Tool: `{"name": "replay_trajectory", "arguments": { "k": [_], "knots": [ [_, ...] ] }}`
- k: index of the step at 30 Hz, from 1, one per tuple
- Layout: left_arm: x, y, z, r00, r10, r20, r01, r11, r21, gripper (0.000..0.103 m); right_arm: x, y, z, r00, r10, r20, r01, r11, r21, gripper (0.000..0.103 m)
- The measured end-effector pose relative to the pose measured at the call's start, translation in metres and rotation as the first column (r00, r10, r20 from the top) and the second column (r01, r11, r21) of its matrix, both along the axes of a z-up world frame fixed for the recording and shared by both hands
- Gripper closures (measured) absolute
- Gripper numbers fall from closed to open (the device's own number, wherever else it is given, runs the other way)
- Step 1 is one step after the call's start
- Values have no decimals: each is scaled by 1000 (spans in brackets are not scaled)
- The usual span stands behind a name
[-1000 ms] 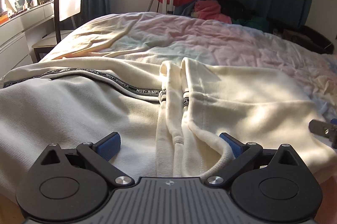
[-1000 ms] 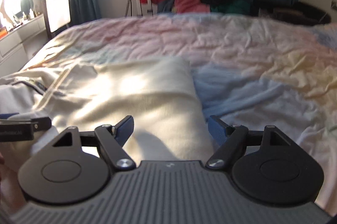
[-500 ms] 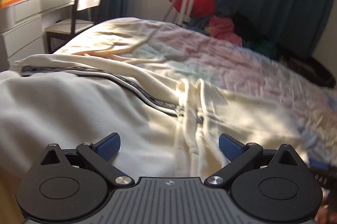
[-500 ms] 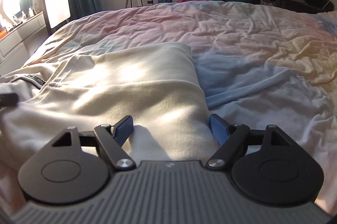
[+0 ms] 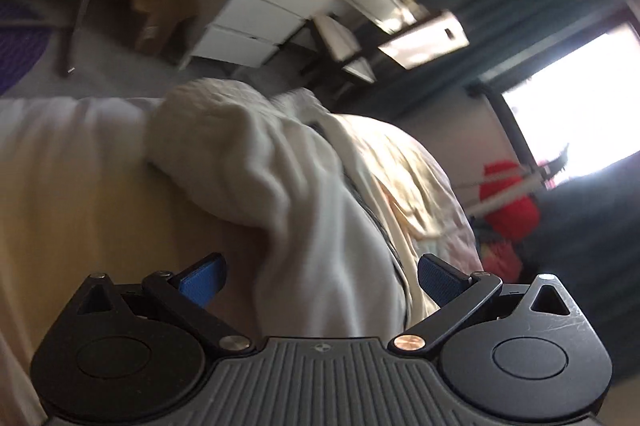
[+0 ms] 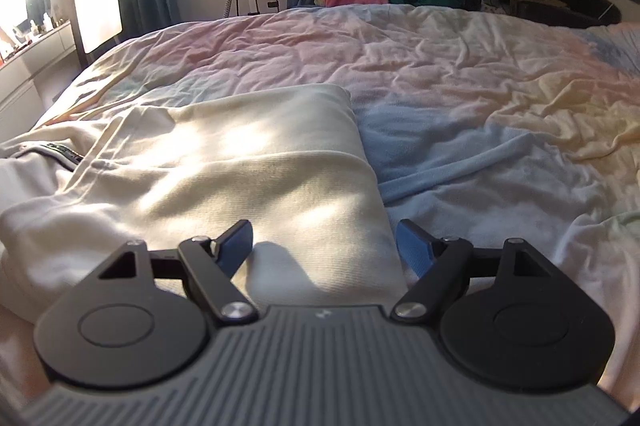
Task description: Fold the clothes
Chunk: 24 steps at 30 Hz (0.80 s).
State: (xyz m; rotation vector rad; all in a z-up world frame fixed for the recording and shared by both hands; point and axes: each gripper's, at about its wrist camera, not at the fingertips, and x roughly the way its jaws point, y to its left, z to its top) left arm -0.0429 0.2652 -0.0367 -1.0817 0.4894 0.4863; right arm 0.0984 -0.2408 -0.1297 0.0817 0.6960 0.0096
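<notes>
Cream garment [image 6: 224, 162] lying flat on the bed [image 6: 460, 74], its long axis running across the right wrist view, toward the left edge; a black printed tape [image 6: 60, 154] follows that axis. Its right edge lies by the blue patch of bedcover. Right gripper [image 6: 324, 246]: jaws wide, poised over the near right corner, gripping nothing. Left gripper [image 5: 320, 278]: jaws wide, a bunched fold of the garment [image 5: 280, 186] just ahead, unpinched; view rolled and blurred, white drawers [image 5: 260, 22] beyond.

left gripper [image 5: 320, 280]: jaws spread, rolled sideways | right gripper [image 6: 325, 246]: jaws spread
</notes>
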Motion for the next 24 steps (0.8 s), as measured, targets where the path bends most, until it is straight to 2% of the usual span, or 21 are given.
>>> {"name": "replay_trajectory", "arguments": {
  "k": [2, 5, 8, 10, 12, 15, 19, 20, 22, 23, 24],
  "knots": [
    [-1, 10, -6, 999, 28, -23, -29, 999, -46, 1, -2, 0, 2, 1000, -4, 7, 4, 1000, -5, 23],
    [9, 23, -22, 1000, -17, -18, 14, 989, -145, 1, -3, 0, 5, 1000, -11, 21, 11, 1000, 5, 23],
    [24, 35, -36, 999, -40, -6, 38, 976, -213, 2, -7, 6, 13, 998, -3, 66, 3, 1000, 3, 23],
    [31, 45, -44, 1000, -8, -1, 8, 968, -249, 3, -11, 15, 20, 995, 31, 99, -30, 999, -10, 23],
    [37, 56, -49, 1000, 29, -12, -31, 967, -253, 6, -14, 28, 23, 989, 78, 122, -75, 997, -32, 23],
    [41, 73, -54, 997, 72, -6, -72, 973, -218, 10, -17, 50, 20, 977, 180, 118, -175, 983, -57, 23],
    [41, 78, -53, 995, 97, -27, -100, 988, -115, 30, -23, 80, 13, 939, 325, 115, -314, 944, -103, 23],
    [41, 77, -51, 995, 90, -32, -92, 993, -79, 33, -22, 86, 10, 933, 346, 95, -336, 935, -110, 23],
    [45, 72, -42, 996, 70, -47, -70, 998, 10, 49, -16, 92, -5, 934, 356, 28, -352, 931, -94, 23],
    [49, 69, -38, 996, 62, -61, -58, 997, 57, 51, -12, 95, -13, 933, 360, -6, -359, 929, -86, 23],
    [54, 66, -33, 996, 55, -77, -47, 994, 101, 56, -12, 95, -15, 932, 363, -3, -362, 928, -91, 22]
  ]
}}
